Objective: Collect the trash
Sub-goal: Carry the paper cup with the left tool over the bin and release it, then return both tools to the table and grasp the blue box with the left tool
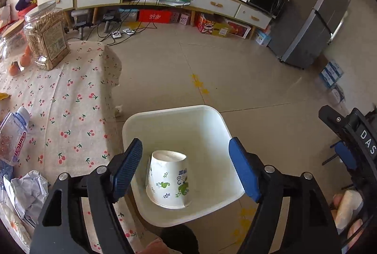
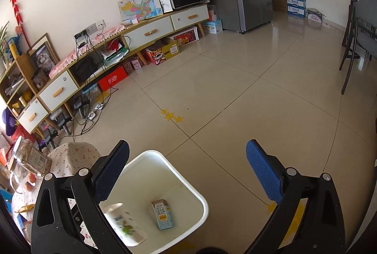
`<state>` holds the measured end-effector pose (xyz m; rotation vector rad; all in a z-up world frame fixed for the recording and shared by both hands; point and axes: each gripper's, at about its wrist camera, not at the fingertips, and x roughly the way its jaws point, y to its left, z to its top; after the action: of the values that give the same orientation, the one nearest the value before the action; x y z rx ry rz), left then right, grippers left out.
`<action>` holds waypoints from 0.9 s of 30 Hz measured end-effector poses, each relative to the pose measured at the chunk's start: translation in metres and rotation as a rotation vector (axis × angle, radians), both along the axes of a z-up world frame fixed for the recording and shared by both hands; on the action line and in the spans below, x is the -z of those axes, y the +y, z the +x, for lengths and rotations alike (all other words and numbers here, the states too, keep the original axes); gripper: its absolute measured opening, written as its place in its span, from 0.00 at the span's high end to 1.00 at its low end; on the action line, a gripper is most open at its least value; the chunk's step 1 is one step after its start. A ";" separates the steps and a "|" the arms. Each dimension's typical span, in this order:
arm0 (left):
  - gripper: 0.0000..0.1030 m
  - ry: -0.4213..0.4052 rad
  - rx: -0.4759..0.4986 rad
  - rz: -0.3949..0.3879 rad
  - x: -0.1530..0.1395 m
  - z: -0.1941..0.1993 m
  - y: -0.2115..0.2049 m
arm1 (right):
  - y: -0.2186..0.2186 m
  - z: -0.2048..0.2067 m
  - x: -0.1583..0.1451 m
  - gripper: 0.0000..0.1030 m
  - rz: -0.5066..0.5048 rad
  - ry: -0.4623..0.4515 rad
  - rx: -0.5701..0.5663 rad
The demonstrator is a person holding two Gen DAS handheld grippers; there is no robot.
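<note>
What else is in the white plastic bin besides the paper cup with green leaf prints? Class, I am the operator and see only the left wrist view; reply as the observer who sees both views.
Observer: The right wrist view shows a small blue and brown drink carton on the bottom of the white plastic bin, beside the paper cup.
Operator: Is the right gripper carrying anything?
Observer: No. The right gripper has its jaws wide open with nothing between them.
Operator: Is there any furniture on the far right?
Observer: Yes, dark wooden chairs stand at the right edge of the room.
</note>
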<state>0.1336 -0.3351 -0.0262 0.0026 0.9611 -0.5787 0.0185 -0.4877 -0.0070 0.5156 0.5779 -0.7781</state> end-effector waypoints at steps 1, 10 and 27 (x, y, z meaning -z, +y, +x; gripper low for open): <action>0.27 -0.002 -0.001 0.006 0.001 0.000 0.000 | 0.000 -0.001 -0.001 0.07 -0.008 0.000 0.002; 0.19 -0.068 -0.042 0.082 -0.003 -0.006 0.010 | 0.014 0.004 -0.003 0.07 -0.044 0.026 -0.034; 0.10 -0.216 -0.217 0.166 -0.029 -0.007 0.074 | 0.068 0.032 -0.001 0.07 -0.159 0.130 -0.154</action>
<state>0.1263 -0.2608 0.0025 0.1065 0.7843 -0.2909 0.0506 -0.4199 -0.0065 0.2722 0.6625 -0.7078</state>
